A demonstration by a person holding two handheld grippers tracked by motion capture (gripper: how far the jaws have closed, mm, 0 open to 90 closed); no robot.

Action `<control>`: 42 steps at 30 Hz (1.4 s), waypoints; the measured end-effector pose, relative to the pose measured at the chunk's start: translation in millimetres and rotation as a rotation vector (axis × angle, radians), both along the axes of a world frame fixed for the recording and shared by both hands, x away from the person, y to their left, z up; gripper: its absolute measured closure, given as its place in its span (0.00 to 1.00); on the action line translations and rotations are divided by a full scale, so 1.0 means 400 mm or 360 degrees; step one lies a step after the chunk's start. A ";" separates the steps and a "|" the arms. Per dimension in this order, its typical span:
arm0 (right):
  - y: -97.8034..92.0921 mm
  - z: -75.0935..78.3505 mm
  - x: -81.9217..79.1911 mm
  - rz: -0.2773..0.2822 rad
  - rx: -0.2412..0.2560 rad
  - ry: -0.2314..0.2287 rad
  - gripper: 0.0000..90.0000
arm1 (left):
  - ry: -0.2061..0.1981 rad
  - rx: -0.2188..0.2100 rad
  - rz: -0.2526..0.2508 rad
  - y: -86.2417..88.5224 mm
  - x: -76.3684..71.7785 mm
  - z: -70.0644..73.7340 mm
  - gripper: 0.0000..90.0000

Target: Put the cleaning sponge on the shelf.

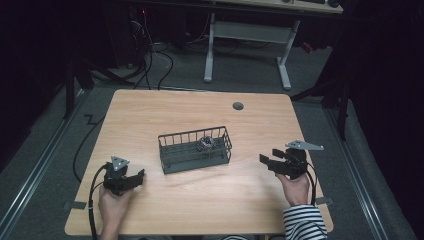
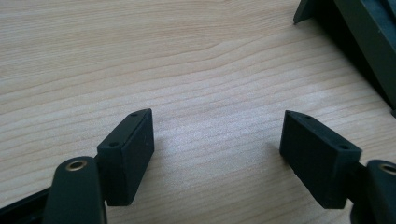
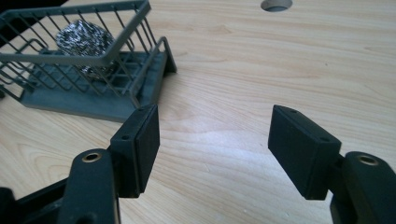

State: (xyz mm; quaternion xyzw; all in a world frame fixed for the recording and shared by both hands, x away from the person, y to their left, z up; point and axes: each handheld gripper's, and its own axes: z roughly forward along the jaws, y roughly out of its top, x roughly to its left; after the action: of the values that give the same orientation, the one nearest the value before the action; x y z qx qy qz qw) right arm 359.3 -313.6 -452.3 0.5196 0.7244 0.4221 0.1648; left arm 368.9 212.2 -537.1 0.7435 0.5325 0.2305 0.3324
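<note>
Now, from the high view, my left gripper (image 1: 141, 175) and my right gripper (image 1: 263, 161) rest on the wooden table (image 1: 150, 115), each well apart from the grey wire basket (image 1: 172, 161) between them, which holds a steel-wool ball (image 1: 206, 144). From the left gripper view, my jaws are wide apart and hold nothing. From the right gripper view, my jaws are also wide apart and empty, with the basket near, ahead to the left.

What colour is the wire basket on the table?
Dark grey; the wire basket shows best in the right gripper view, with a shiny silver scouring ball inside.
</note>
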 end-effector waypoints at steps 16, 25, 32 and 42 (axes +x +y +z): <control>-0.015 -0.091 -0.006 -0.0069 -0.0021 0.0087 0.39 | 0.0001 0.0000 0.0000 0.000 0.000 0.000 0.30; -0.005 -0.120 -0.003 -0.0072 -0.0048 0.0096 0.39 | 0.0001 -0.0001 -0.0001 0.000 0.000 0.000 0.30; -0.001 -0.140 0.002 -0.0085 -0.0110 0.0092 0.39 | 0.0001 -0.0002 -0.0001 0.000 0.000 0.000 0.30; 0.001 -0.165 0.004 -0.0100 -0.0144 0.0105 0.38 | 0.0001 -0.0003 -0.0001 0.000 0.000 0.000 0.30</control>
State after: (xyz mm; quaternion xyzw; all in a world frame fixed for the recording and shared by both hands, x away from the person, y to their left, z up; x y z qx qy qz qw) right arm 360.8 -313.4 -518.4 0.5478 0.7311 0.3660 0.1773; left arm 369.0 212.4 -537.1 0.7435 0.5326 0.2297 0.3329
